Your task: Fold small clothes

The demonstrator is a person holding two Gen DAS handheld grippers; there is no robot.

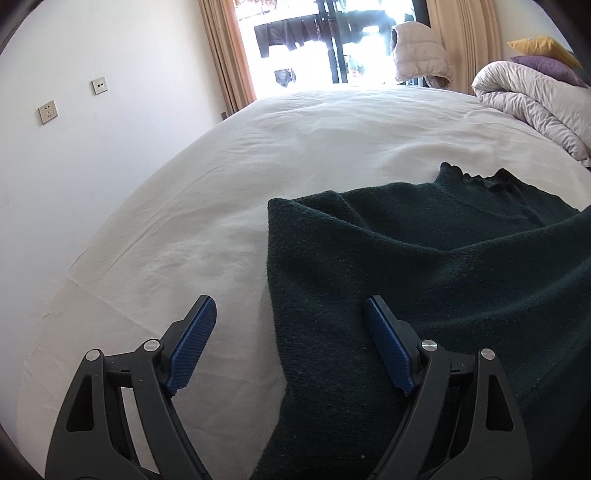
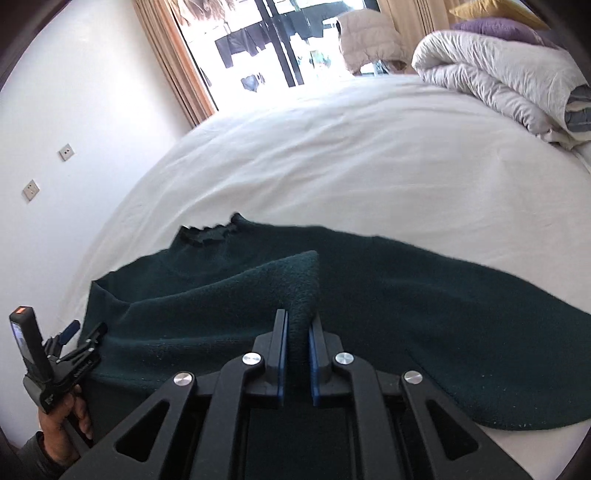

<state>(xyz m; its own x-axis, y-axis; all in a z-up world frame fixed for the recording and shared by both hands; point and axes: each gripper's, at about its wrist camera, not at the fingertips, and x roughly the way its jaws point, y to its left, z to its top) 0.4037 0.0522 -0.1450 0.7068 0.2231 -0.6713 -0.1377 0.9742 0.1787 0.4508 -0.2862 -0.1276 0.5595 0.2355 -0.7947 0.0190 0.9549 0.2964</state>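
Right gripper [image 2: 297, 328] clamped on dark-green sweater [image 2: 406, 314]

Sweater [image 1: 424, 258] is laid flat on the bed [image 1: 295, 140], collar [image 1: 476, 181] at the far end. A sleeve [image 2: 295, 280] is lifted off the body, its end pinched between the right tongs [image 2: 296, 328]. The left tongs [image 1: 291, 306] are held over the sweater's left edge, one finger above the bed sheet, the other above the knit. In the right wrist view the left tongs [image 2: 75, 334] are seen at the sweater's left side. A rolled duvet [image 2: 491, 70] is set at the far right of the bed, pillows [image 2: 495, 22] behind it. Wall sockets [image 1: 48, 110] are on the left, window [image 1: 321, 40] beyond the bed.
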